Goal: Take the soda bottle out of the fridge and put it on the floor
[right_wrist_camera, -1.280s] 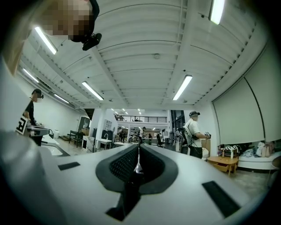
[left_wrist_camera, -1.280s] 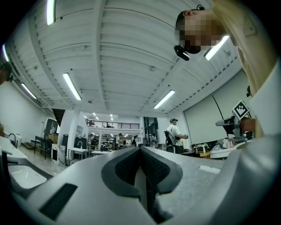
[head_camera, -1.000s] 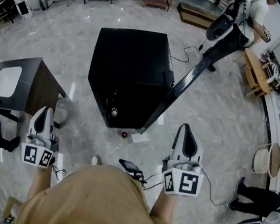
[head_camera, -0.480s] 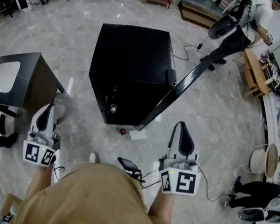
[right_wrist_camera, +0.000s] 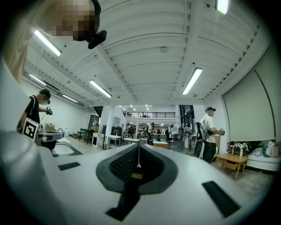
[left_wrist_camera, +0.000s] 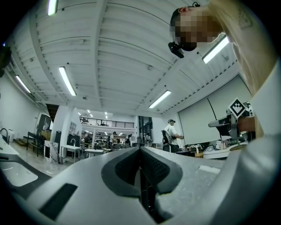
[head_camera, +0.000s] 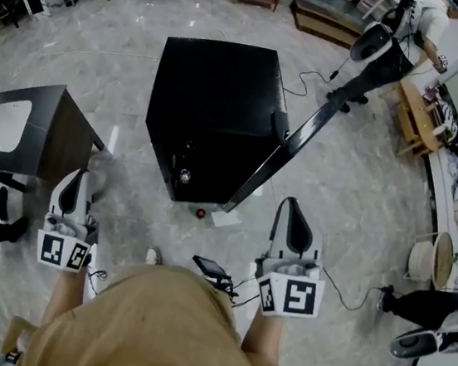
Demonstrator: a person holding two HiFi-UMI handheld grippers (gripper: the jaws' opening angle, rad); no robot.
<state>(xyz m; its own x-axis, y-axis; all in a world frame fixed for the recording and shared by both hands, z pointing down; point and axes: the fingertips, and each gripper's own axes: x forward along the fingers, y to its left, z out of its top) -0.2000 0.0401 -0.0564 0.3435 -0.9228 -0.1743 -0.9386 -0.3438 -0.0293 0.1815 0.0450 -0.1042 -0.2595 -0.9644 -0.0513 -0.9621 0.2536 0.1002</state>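
Person had on a tan top (head_camera: 151, 327). Left claw (head_camera: 79, 173) and right claw (head_camera: 290, 201) were both pale grey shells with black inner pads, each carrying a white cube (head_camera: 289, 296) of black square markers, thin black cable (head_camera: 339, 300) trailing off the right one

Bright, even light comes from ceiling strip lights (left_wrist_camera: 68, 81), leaving pale glare streaks on the glossy floor (head_camera: 360, 204) and only faint shadows. The black fridge (head_camera: 215, 101) shows an interior too dark to read, perhaps underexposed. All views bow strongly at the edges, and both gripper views have black corners.
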